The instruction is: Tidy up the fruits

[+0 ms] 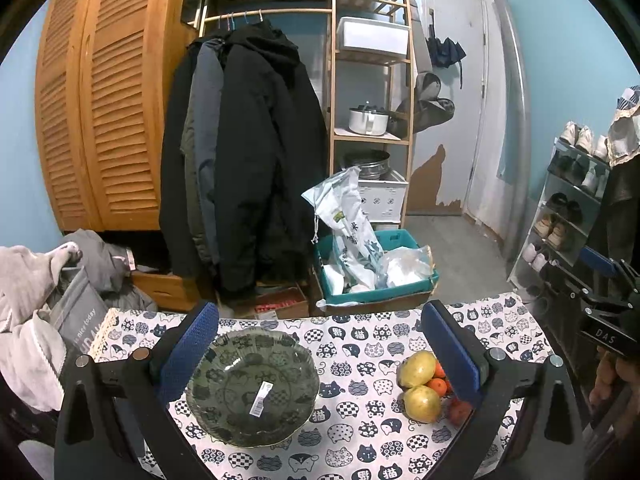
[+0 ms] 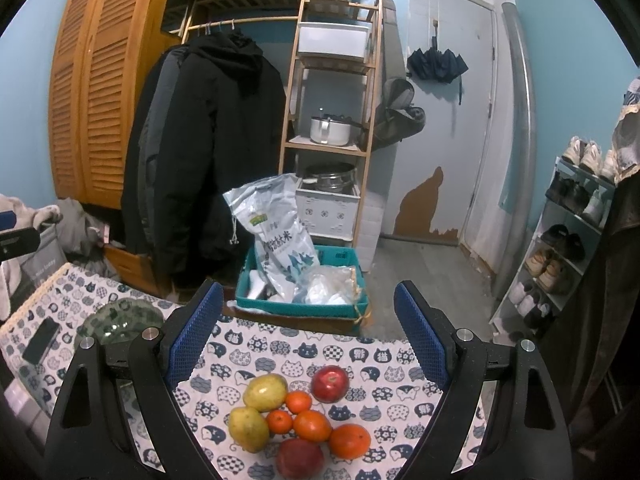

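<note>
A green glass bowl (image 1: 253, 386) with a white sticker inside sits empty on the cat-print tablecloth (image 1: 360, 344), between the fingers of my open left gripper (image 1: 318, 354). Right of the bowl lie two yellow-green pears (image 1: 417, 369), oranges (image 1: 437, 386) and a red apple, partly hidden by the right finger. In the right wrist view the fruit pile sits under my open right gripper (image 2: 308, 340): two pears (image 2: 265, 392), several oranges (image 2: 312, 426), a red apple (image 2: 330, 383) at the back and another red apple (image 2: 300, 459) at the front. The bowl (image 2: 120, 322) shows at far left.
A dark phone (image 2: 41, 339) lies on the table's left end. Beyond the table stand a teal crate (image 1: 374, 268) with bags, hanging black coats (image 1: 256, 160), a wooden shelf (image 1: 370, 80) and a shoe rack (image 2: 568, 248). Grey clothing (image 1: 28, 320) is piled at left.
</note>
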A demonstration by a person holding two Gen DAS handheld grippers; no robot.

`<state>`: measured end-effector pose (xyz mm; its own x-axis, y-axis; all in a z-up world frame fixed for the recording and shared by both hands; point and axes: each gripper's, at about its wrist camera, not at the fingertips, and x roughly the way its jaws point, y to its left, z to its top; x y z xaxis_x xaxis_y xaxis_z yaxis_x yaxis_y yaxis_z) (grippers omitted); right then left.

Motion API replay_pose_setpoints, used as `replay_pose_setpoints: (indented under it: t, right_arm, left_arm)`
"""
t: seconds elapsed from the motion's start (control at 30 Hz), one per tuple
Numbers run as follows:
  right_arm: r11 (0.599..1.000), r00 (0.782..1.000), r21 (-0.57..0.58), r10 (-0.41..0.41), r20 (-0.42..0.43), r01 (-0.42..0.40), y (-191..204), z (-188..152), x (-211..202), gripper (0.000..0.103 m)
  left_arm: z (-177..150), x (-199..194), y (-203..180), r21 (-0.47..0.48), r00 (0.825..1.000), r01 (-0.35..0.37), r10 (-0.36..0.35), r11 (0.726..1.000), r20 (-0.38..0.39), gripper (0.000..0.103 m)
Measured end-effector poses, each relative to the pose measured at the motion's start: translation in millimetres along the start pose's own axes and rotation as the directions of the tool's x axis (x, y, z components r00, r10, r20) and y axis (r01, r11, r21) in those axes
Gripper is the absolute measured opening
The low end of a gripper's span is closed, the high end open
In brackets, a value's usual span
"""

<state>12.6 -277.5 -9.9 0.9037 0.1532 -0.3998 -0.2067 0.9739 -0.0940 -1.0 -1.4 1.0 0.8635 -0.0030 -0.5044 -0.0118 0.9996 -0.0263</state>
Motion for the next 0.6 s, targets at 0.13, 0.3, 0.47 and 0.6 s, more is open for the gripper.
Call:
replay_pose_setpoints:
  t: [0.13, 0.3, 0.47, 0.6]
  right_arm:
    - [1.000, 1.000, -0.001, 0.001, 0.001, -0.001, -0.5, -0.2, -0.3, 0.086]
    - [1.000, 1.000, -0.001, -0.001, 0.002, 0.001, -0.6, -0.1, -0.5, 0.086]
    - [1.000, 1.000, 0.001, -0.001, 0.003, 0.001, -1.4, 1.9, -0.3, 0.086]
    - [1.000, 1.000, 0.000, 0.000, 0.003, 0.000, -1.2, 1.7, -0.4, 0.086]
  left_arm:
    - [-0.4, -0.7, -0.7, -0.003, 1.000, 0.001, -0.001, 1.000, -0.002, 0.102]
    - [-0.6, -3.5, -3.3, -0.005, 1.000, -0.001, 0.001, 1.000, 0.001, 0.102]
    - [0.0, -4.5, -2.8, -0.006, 1.000, 0.001, -0.001, 1.000, 0.002, 0.102]
    - [0.0, -4.6, -2.5, -0.007, 1.000, 0.001, -0.001, 1.000, 0.000, 0.102]
